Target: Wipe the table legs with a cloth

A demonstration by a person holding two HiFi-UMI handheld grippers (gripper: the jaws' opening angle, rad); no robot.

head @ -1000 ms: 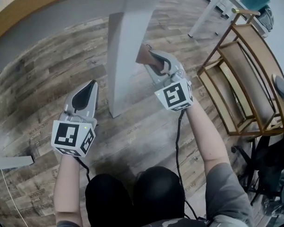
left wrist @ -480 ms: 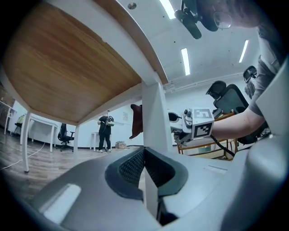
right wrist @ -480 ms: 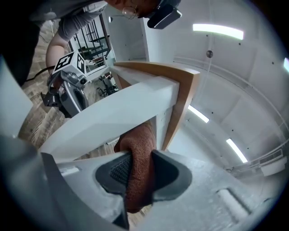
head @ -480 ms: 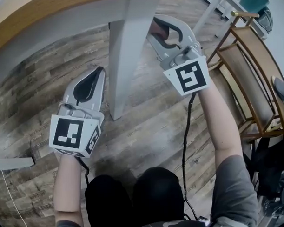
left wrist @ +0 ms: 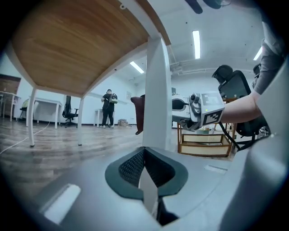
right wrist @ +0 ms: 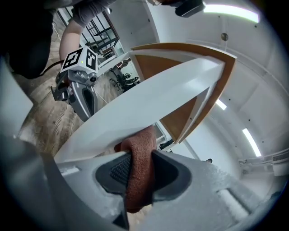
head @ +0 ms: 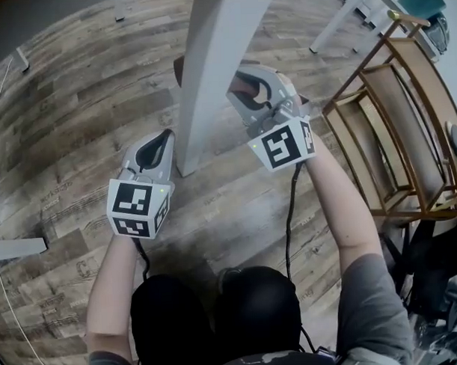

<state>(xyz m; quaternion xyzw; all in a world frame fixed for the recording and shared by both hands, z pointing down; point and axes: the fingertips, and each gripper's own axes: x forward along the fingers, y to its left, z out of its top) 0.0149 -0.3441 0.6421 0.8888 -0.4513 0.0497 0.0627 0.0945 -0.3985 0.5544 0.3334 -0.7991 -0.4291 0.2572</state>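
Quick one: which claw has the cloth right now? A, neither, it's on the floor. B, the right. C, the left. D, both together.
B: the right gripper view shows the reddish-brown cloth pinched in the right claw against the white table leg, while the left claw is shut with nothing in it.

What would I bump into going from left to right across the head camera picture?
Left gripper → white table leg → right gripper, pinching the cloth → wooden shelf rack.
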